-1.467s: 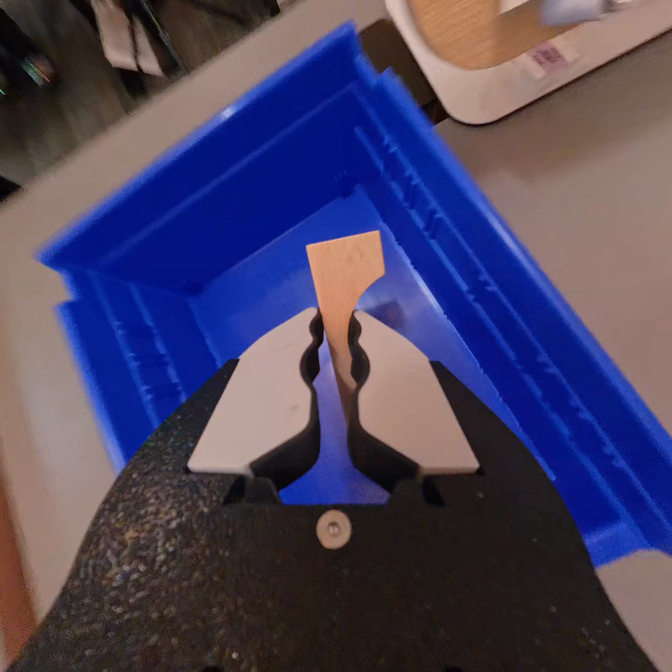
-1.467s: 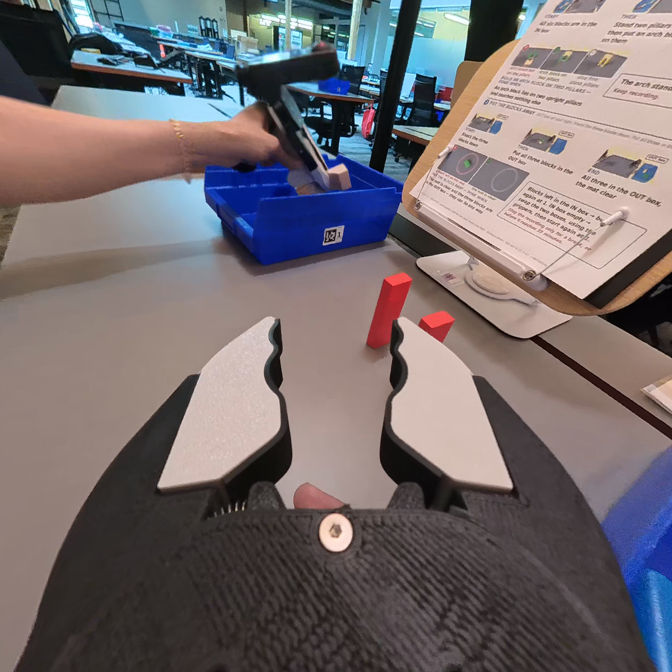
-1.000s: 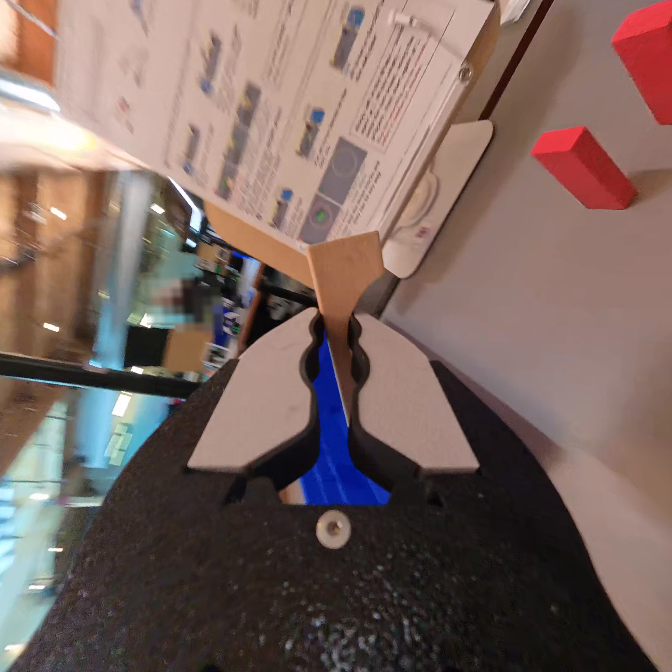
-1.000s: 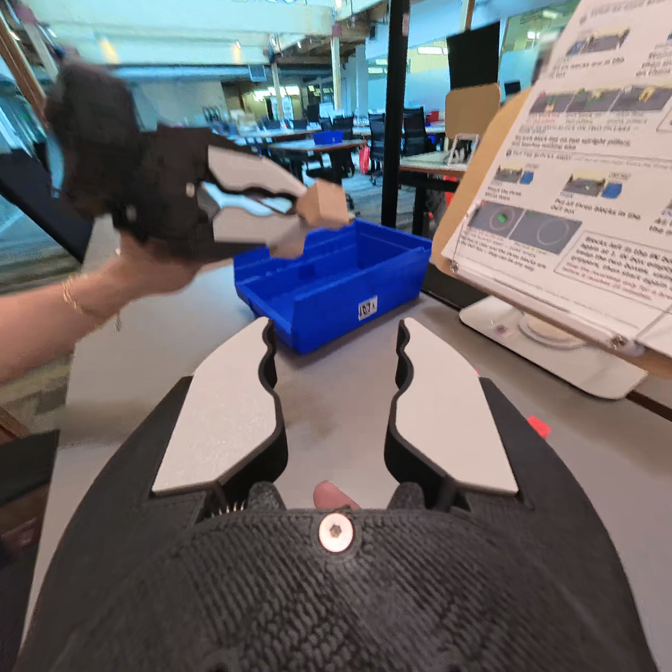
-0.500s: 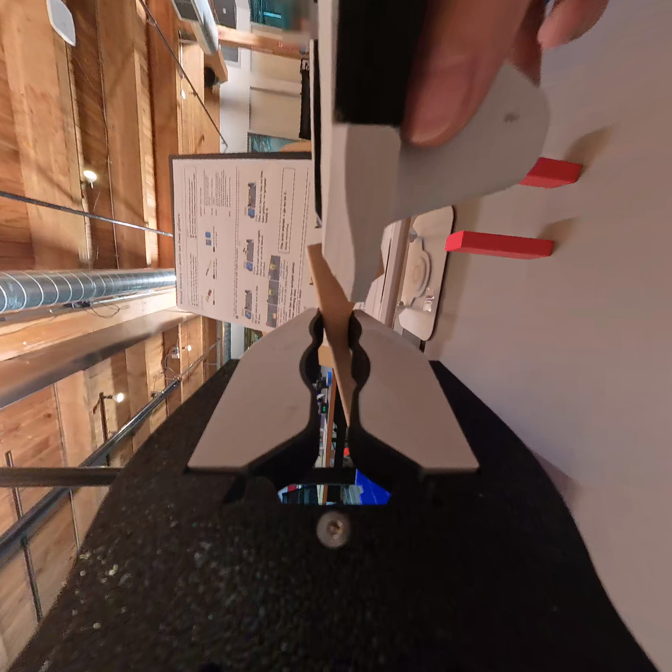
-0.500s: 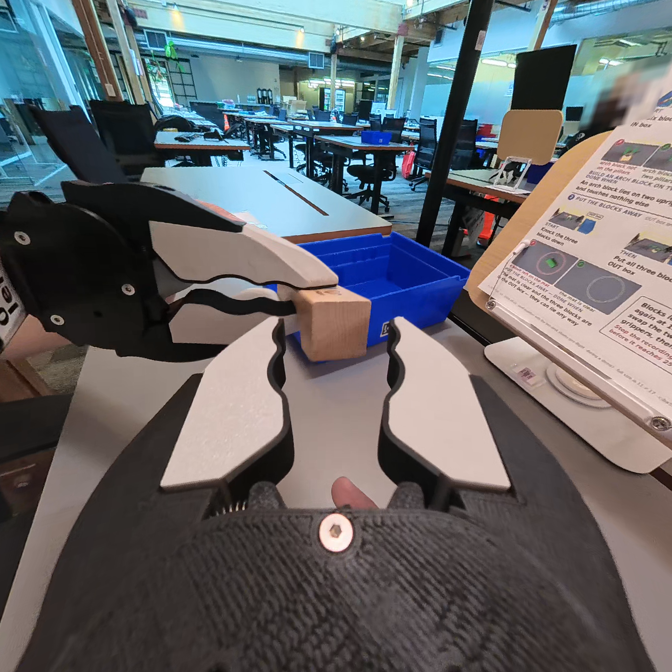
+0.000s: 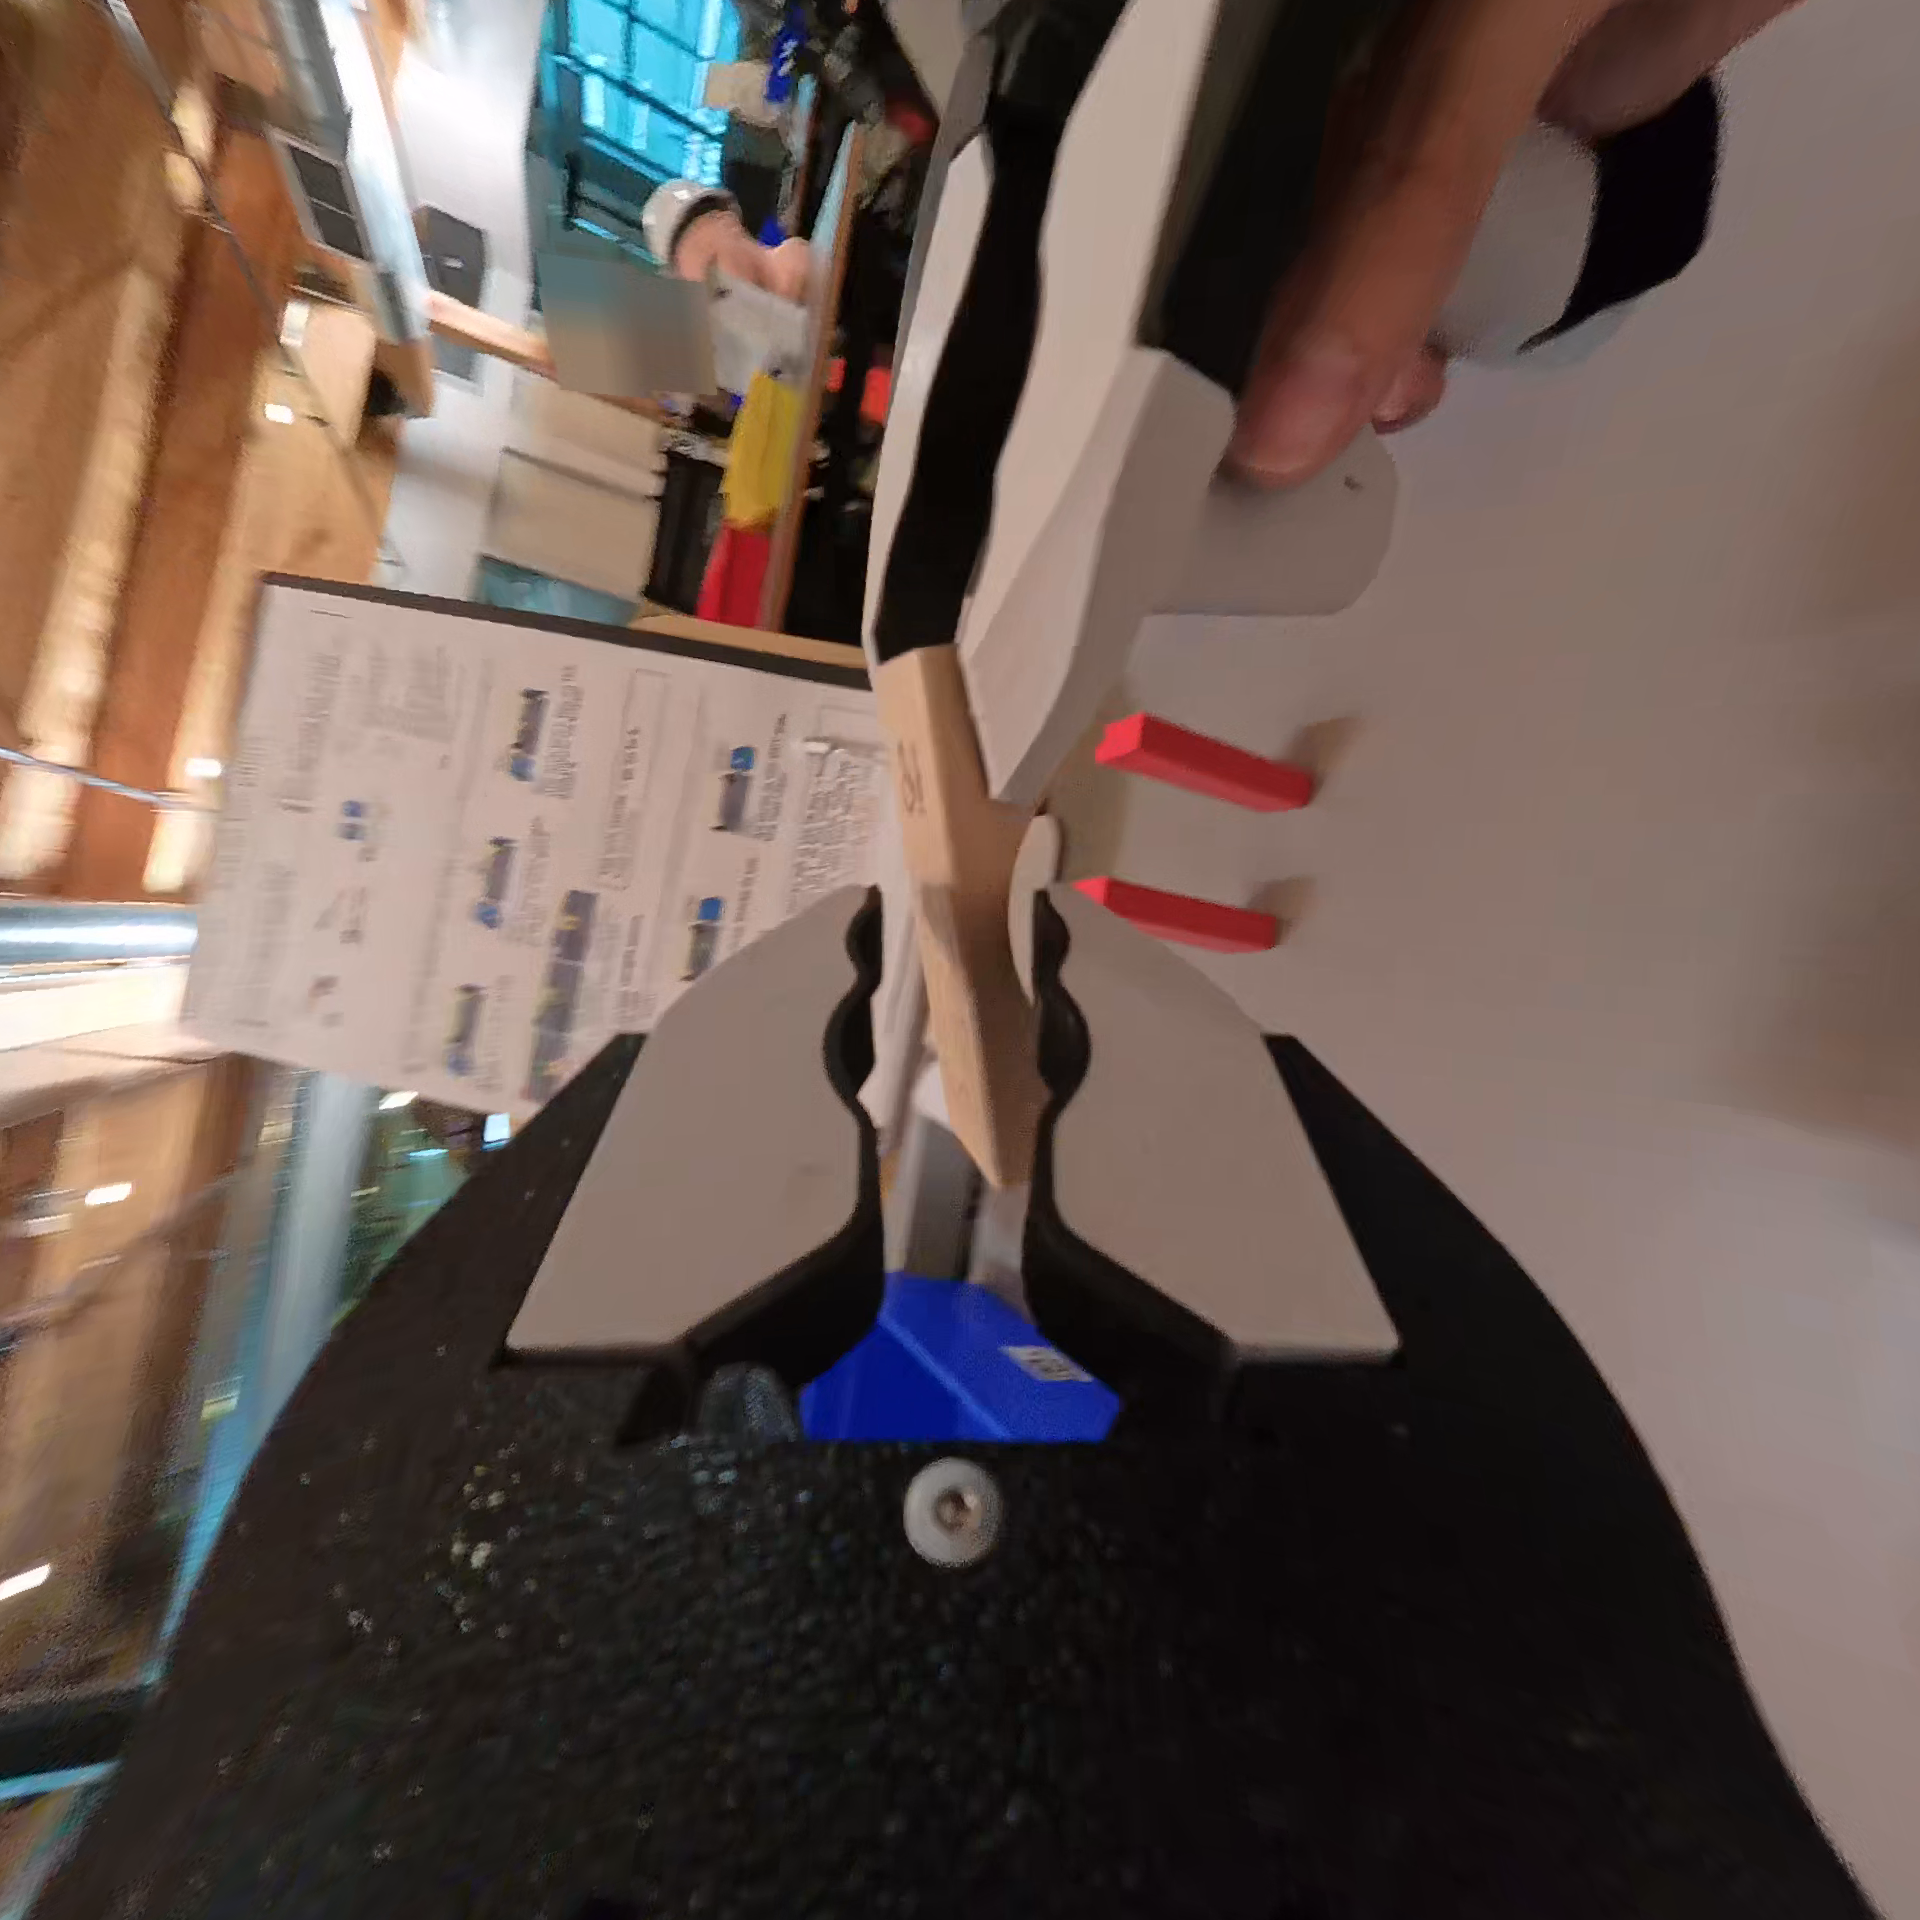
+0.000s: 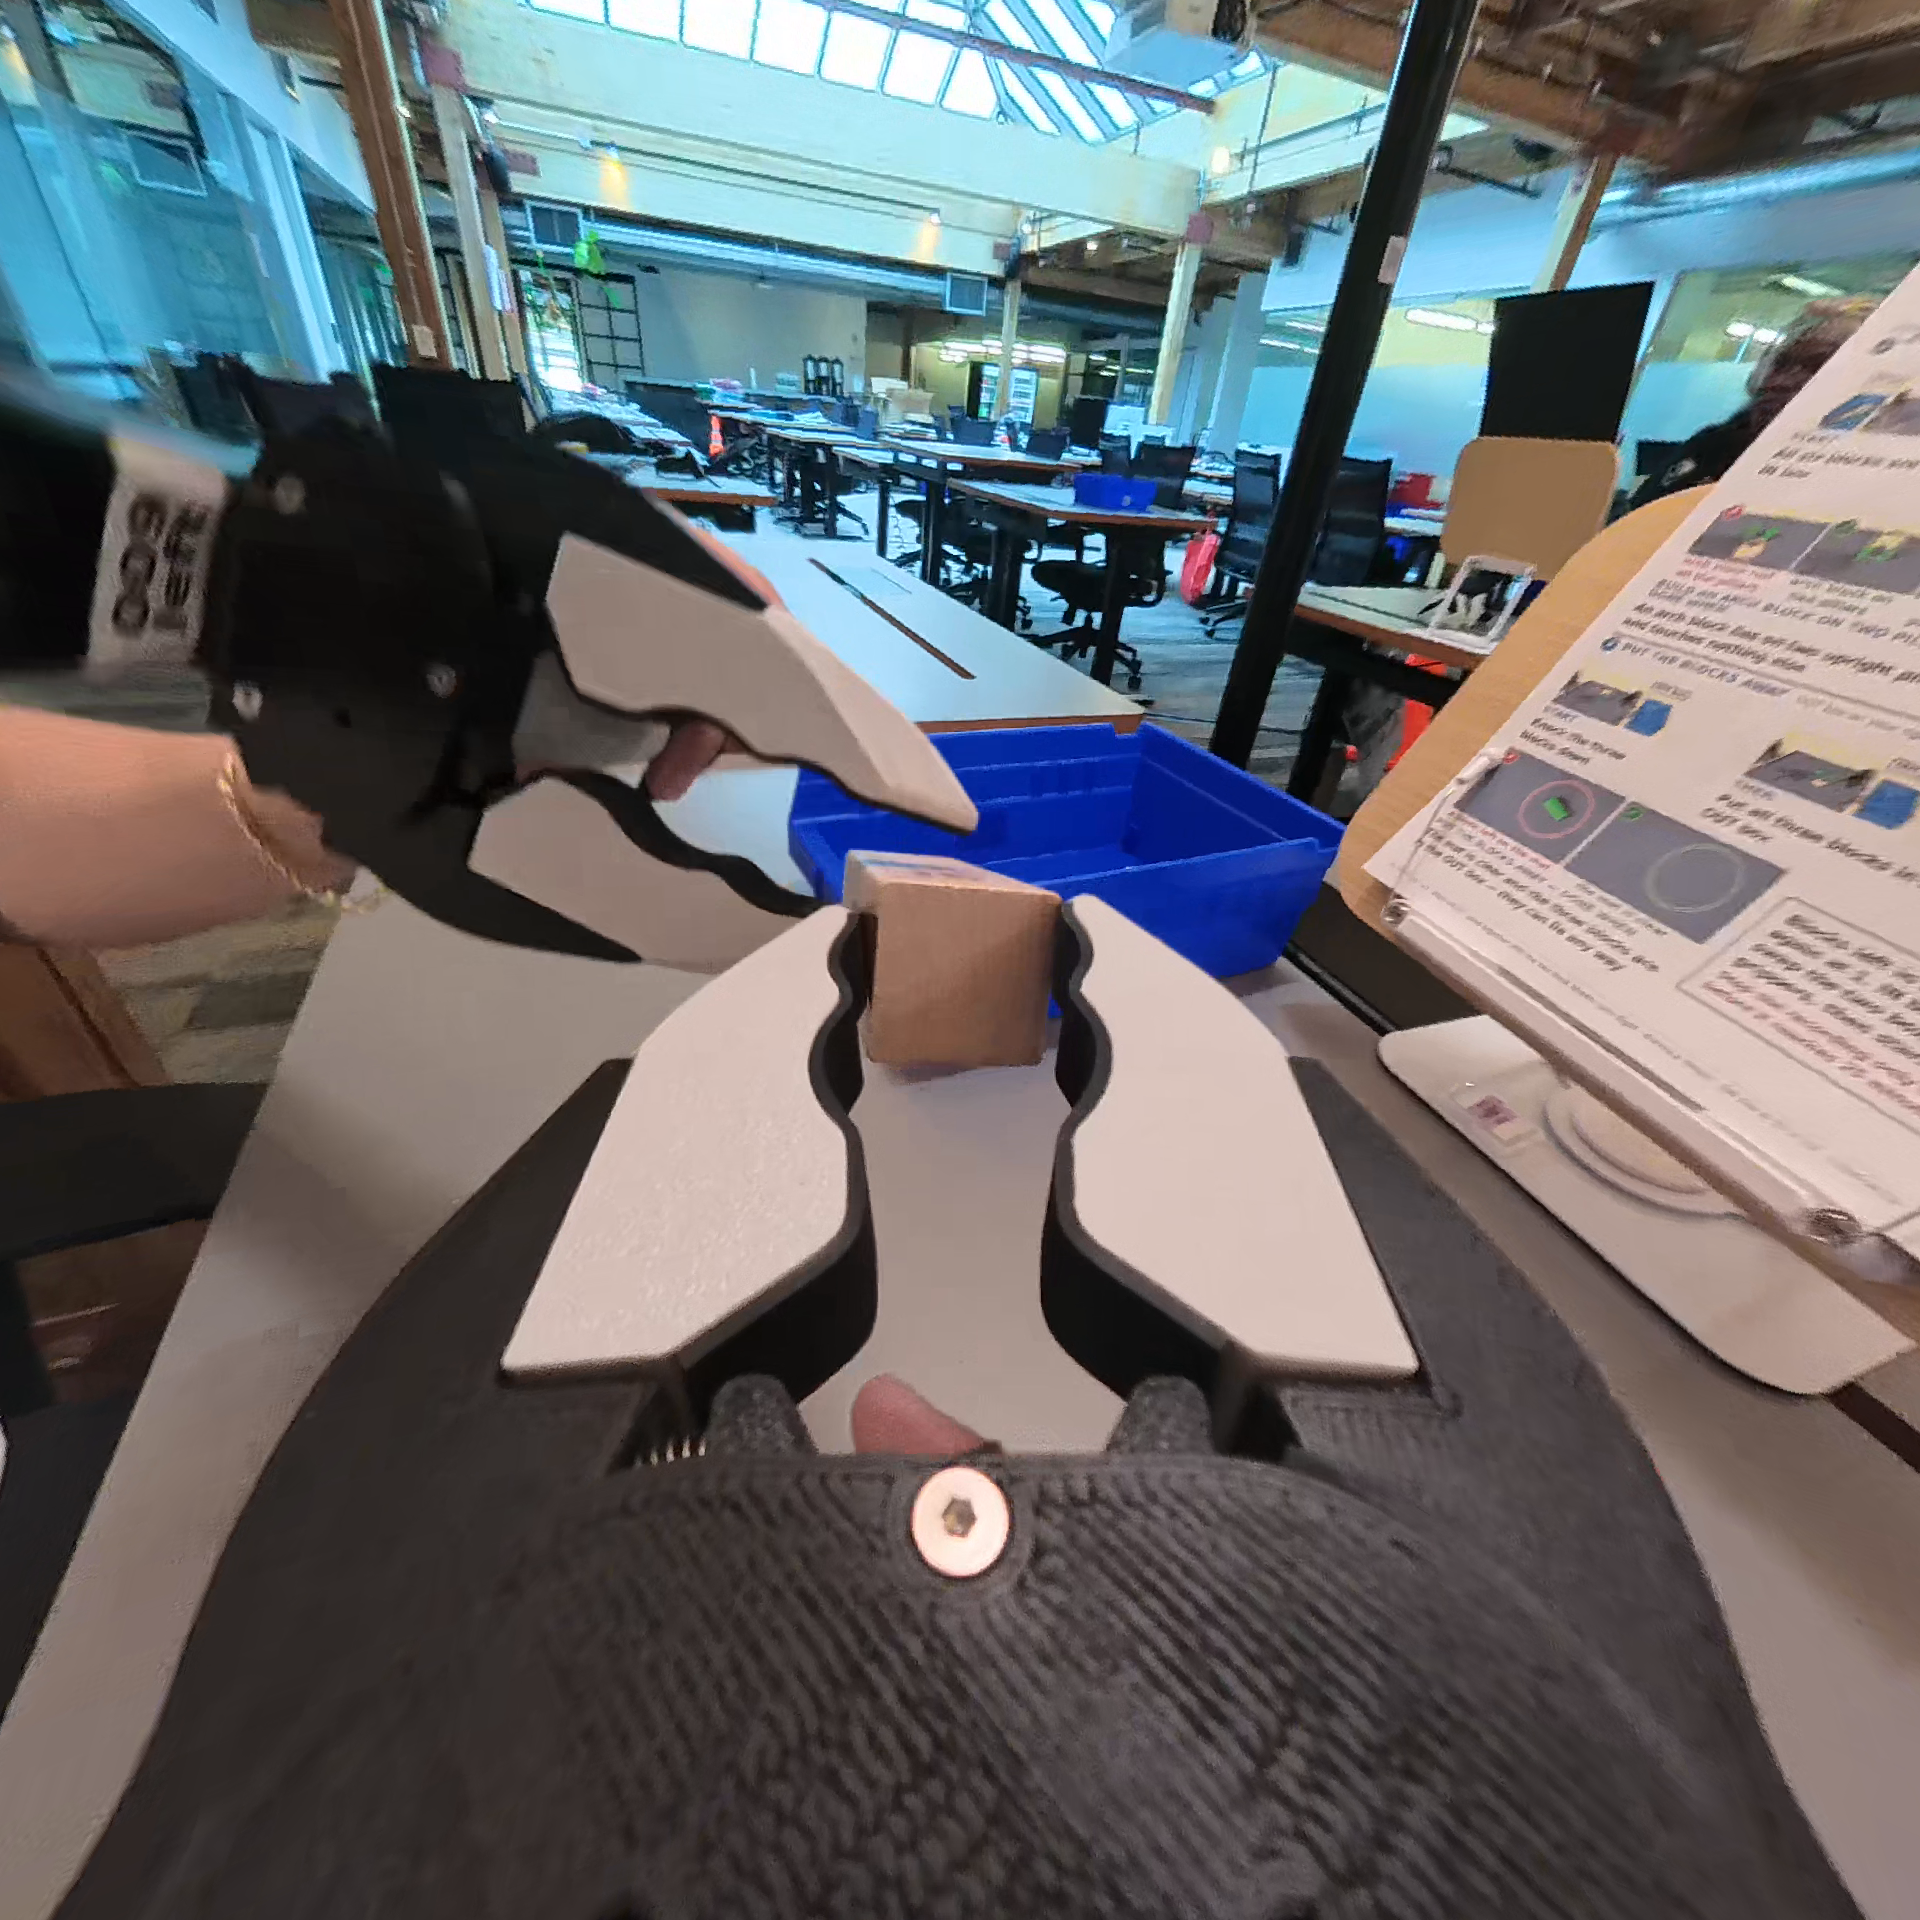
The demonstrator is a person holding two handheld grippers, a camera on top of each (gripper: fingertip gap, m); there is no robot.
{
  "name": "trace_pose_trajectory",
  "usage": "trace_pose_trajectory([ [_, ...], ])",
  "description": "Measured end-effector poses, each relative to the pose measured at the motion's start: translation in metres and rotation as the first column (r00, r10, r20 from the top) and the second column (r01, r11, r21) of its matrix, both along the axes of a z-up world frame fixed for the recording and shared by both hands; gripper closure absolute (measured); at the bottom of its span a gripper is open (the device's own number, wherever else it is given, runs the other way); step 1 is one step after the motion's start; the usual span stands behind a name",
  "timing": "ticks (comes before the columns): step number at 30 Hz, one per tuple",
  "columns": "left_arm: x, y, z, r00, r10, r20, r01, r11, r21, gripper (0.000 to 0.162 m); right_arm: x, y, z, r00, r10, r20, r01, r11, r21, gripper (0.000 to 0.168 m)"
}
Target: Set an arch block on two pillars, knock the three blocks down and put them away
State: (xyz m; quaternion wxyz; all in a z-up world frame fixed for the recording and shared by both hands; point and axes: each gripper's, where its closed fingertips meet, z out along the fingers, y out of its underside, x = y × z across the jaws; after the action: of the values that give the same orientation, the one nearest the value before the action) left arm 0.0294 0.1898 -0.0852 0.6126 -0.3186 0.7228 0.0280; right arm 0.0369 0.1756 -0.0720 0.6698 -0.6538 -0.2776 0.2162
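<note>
right gripper (image 8: 956, 987) pinching wooden block (image 8: 951, 971), left gripper (image 7: 951, 997) spread beside it; shallow tip hold, block may slip onto worktop (image 8: 436, 1039).

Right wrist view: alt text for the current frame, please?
The right gripper is shut on a wooden block above a grey table. The left gripper, jaws apart, is beside the block at left. Behind are a blue bin and, at right, an instruction sheet on a stand.

Left wrist view rolled sideways; both close on wooden block (image 8: 956, 971).
</note>
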Motion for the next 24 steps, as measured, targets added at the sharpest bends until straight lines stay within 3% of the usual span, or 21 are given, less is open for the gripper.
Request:
trace_pose_trajectory([
  [3,0.0,-0.006,-0.001,0.996,-0.075,-0.046,0.062,0.968,-0.245,0.106,0.009,-0.01,0.005,1.0,0.001,0.028,-0.002,0.999,0.053,0.133],
  [7,-0.004,-0.016,0.003,0.975,-0.19,-0.118,0.108,0.861,-0.496,0.096,0.011,-0.023,0.005,0.992,0.004,0.127,-0.025,0.987,0.161,0.133],
  [15,0.001,-0.035,-0.015,0.885,-0.332,-0.327,0.097,0.817,-0.569,0.109,0.005,-0.031,-0.007,0.969,-0.018,0.248,-0.035,0.977,0.209,0.133],
  [21,0.008,-0.033,-0.028,0.868,-0.327,-0.374,0.053,0.81,-0.585,0.129,0.008,-0.034,-0.014,0.97,-0.002,0.243,-0.044,0.981,0.187,0.133],
  [24,0.011,-0.034,-0.035,0.857,-0.325,-0.399,0.02,0.796,-0.605,0.129,0.014,-0.034,-0.023,0.974,-0.016,0.224,-0.016,0.99,0.141,0.133],
])
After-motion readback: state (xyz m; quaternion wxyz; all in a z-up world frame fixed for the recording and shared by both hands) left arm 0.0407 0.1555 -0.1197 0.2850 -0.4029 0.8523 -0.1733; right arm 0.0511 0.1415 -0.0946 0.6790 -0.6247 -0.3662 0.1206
